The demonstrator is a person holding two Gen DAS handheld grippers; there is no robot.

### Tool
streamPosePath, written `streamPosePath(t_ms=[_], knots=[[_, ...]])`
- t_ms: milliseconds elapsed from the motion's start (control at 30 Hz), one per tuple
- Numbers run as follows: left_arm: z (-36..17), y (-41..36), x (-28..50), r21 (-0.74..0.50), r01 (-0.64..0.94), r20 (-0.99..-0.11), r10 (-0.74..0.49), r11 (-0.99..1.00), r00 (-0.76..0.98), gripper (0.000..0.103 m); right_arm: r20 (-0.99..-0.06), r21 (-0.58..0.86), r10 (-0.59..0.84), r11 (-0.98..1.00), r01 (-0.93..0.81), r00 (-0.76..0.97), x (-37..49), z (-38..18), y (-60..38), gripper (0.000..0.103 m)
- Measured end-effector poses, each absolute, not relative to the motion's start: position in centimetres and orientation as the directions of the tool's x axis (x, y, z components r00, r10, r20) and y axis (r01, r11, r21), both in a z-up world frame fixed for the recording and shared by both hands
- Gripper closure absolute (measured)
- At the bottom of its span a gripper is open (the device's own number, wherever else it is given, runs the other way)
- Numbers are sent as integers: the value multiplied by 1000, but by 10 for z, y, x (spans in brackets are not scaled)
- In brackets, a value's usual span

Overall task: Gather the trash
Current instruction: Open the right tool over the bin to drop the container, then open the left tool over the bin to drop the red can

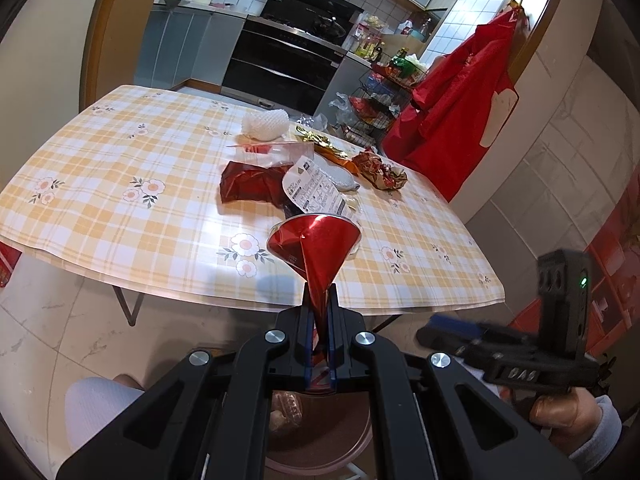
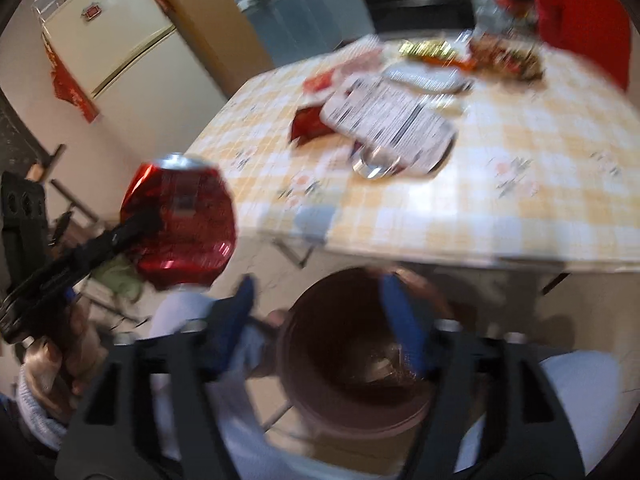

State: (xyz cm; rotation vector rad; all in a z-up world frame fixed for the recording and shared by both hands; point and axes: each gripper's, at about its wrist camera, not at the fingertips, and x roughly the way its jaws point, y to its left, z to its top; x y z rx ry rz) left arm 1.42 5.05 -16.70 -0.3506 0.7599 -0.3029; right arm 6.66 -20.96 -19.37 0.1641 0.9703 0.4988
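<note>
My left gripper is shut on a crushed red can and holds it off the table's near edge, above a brown bin. The same can shows at the left of the blurred right wrist view, held by the left gripper. My right gripper is open and empty over the brown bin, which holds some trash. More trash lies on the checked table: a dark red wrapper, a white printed package, a white foam net, gold wrappers.
A red apron hangs on the wall at the right. A wire rack with groceries stands behind the table. An oven and kitchen counters are at the back. A cream fridge stands to the left. My knees flank the bin.
</note>
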Motion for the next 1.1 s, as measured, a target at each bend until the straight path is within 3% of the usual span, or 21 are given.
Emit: streamPosePath(t_ms=[67,200,633,667,700,733,967,1100], knots=[[-169,47,14,-413,147,-619,-395,899,679,97,-736,293,428,900,-323,525,66,-185,-214,11],[-173,40,14,-407,160,-634,-404,899,660,97,-694,197,331,941,-273,640,66,-169,-229,6],[-195,-1,22,-388,251,-691,-460,887,558,95,-651,202,245,968,-147,719,76,-165,-283,6],[-195,-3,22,-381,258,-691,-459,888,559,81,-652,203,243,969,-144,718,77,-166,-284,6],[-195,-5,22,-376,257,-689,-454,890,565,59,-654,205,243,969,-141,716,77,-167,-285,6],[-193,-4,21,-373,251,-678,-448,893,583,52,-655,206,242,969,-139,716,77,-168,-286,6],[-187,12,27,-367,182,-664,-394,912,635,28,-659,180,215,976,-126,721,78,-172,-289,6],[-186,27,33,-362,122,-666,-348,924,660,24,-661,159,198,980,-123,724,79,-173,-289,6]])
